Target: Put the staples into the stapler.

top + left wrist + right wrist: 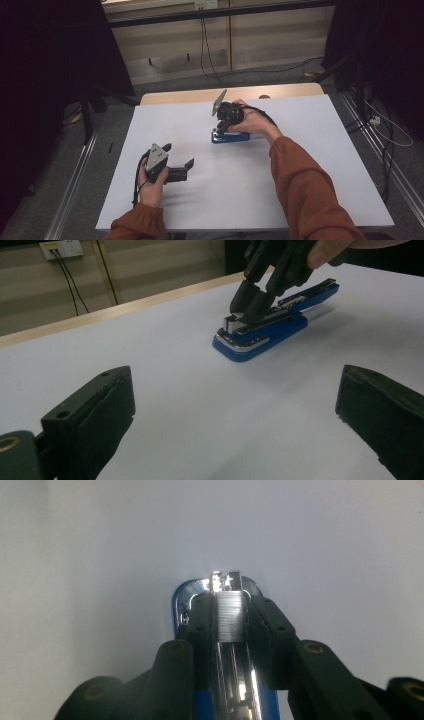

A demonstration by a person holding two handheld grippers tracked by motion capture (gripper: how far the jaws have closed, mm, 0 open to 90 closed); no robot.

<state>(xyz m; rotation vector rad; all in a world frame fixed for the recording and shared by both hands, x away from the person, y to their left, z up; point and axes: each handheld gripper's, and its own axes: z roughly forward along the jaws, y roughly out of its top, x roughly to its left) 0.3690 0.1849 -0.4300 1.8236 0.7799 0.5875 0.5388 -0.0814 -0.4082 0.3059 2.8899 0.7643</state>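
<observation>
A blue stapler (241, 137) lies flat near the middle of the white table (300, 165), with its top arm (312, 290) lifted off the chrome magazine (250, 340). My right gripper (220, 131) points down at the stapler's front end. In the right gripper view its pads stand flush against both sides of a silver strip of staples (231, 617) sitting in the magazine, above the blue base (178, 607). My left gripper (179, 155) rests on the table nearer the person, open wide with nothing between its jaws, and faces the stapler (270, 335) and the right gripper (250, 310).
The table's wooden far edge (200, 95) borders a floor with cables (210, 65) and a wall socket (62, 247). Metal rails (75, 185) run along both sides of the table. The person's rust-coloured sleeve (310, 190) crosses the right half of the tabletop.
</observation>
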